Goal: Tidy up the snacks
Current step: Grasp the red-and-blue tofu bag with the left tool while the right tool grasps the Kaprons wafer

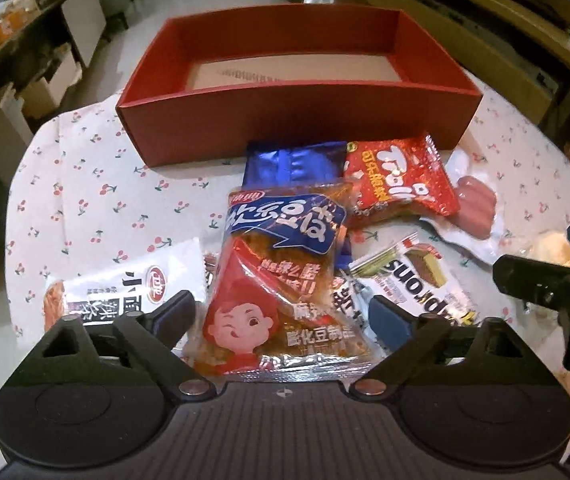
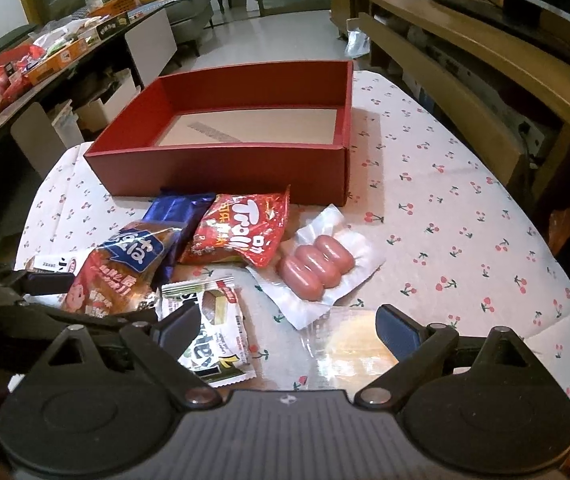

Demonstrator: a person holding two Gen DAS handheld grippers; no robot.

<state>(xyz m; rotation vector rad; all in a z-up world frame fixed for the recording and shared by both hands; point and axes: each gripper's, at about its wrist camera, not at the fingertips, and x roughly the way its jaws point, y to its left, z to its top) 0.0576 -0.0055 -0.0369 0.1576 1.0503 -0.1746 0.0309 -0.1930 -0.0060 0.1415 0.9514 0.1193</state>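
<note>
Left gripper [image 1: 281,312]: jaws spread wide, straddling the orange-and-blue bean snack packet [image 1: 281,280]; pads stand clear of its edges, nothing pinched.
Packet axis: long side runs straight away from the left gripper, toward the box — the jaws would close across its short width.
Right gripper [image 2: 289,330]: jaws spread, empty, hovering over a clear-wrapped pale item [image 2: 355,350] — possibly a bun; glare hides detail.
Nearer hand: the left, for the bean packet; the right sits closer to the sausage pack [image 2: 317,266].
Pile, mid-distance: white wafer packet [image 1: 409,280], red Trolli bag [image 1: 399,178], blue foil pack [image 1: 291,164], white noodle-snack sachet [image 1: 125,288], all overlapping on the cherry-print tablecloth [image 1: 85,184].
Far: red box [image 1: 297,124], open and empty, just beyond the pile.
Judgement: sorting not yet begun.
</note>
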